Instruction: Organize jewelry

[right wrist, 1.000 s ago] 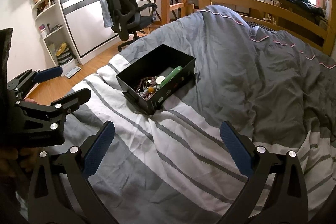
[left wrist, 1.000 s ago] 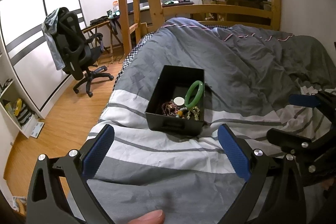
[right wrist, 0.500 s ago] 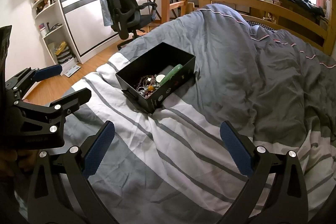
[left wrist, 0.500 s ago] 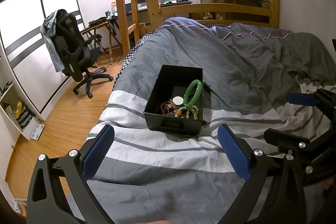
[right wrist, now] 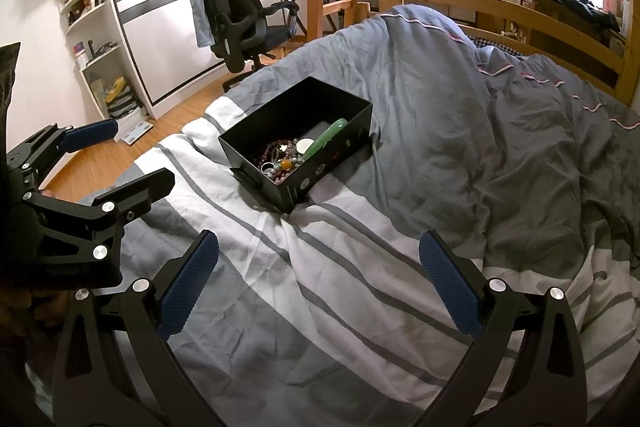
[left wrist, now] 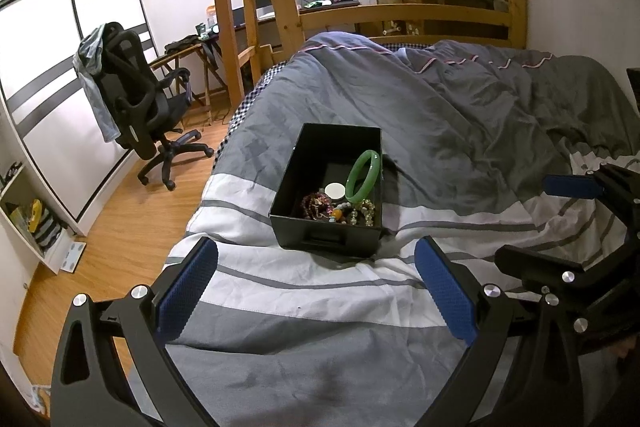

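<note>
A black open box (left wrist: 297, 163) sits on the grey and white striped duvet (left wrist: 320, 307). It holds a green bangle (left wrist: 363, 175) leaning on its right wall, a white round disc (left wrist: 334, 191), and beaded bracelets (left wrist: 320, 205). The box also shows in the right wrist view (right wrist: 280, 115). My left gripper (left wrist: 316, 291) is open and empty, hovering short of the box's near end. My right gripper (right wrist: 318, 283) is open and empty, to the right of the left one and further back from the box.
The bed's left edge drops to a wood floor (left wrist: 120, 227). A black office chair (left wrist: 136, 107) stands by the sliding wardrobe. A wooden ladder (left wrist: 240, 7) and bed frame rail (left wrist: 400, 15) stand at the far end. Shelves (right wrist: 88, 27) line the left wall.
The left wrist view has risen and tilted slightly, so the box sits a little higher in frame. The right view barely shifts. Both grippers stay open.
</note>
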### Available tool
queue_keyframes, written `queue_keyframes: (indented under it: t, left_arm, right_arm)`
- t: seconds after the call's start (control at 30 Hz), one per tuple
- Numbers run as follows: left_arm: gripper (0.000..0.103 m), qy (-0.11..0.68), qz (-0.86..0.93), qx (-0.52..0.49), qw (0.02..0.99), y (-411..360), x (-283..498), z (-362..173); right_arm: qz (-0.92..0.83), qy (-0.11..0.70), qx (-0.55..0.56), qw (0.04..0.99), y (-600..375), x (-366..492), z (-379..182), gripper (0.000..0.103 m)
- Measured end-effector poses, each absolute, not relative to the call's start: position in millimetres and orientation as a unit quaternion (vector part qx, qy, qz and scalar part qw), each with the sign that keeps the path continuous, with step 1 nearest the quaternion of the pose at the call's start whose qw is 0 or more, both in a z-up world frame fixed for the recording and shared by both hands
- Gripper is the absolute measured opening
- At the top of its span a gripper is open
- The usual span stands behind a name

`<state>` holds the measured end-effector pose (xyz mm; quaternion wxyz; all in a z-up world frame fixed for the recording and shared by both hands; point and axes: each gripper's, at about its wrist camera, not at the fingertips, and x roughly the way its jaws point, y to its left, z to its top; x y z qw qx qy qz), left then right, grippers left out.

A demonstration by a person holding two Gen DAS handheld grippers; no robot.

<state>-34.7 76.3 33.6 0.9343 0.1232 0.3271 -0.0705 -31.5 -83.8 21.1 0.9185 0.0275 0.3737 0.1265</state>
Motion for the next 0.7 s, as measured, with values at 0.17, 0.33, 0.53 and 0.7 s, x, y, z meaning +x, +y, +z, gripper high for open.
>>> queue_keyframes:
  t: [0.17, 0.33, 0.53, 0.7]
  left_arm:
    - [0.097, 0.324, -0.074, 0.125, 0.935, 78.2, -34.4, 33.8]
    - [0.097, 0.324, -0.074, 0.124, 0.935, 79.6, -33.9, 33.8]
    - [0.097, 0.327, -0.073, 0.121, 0.934, 80.6, -34.3, 34.0]
    - [0.097, 0.328, -0.074, 0.121, 0.934, 81.6, -34.6, 34.1]
  right_arm:
    - [0.122, 0.374, 0.033, 0.919, -88.3, -31.4, 17.3, 0.099]
    - [0.12, 0.375, 0.035, 0.918, -89.9, -30.0, 16.8, 0.099]
    - [0.121, 0.375, 0.035, 0.918, -89.8, -30.0, 17.1, 0.099]
    - [0.12, 0.377, 0.036, 0.918, -90.3, -30.3, 16.4, 0.099]
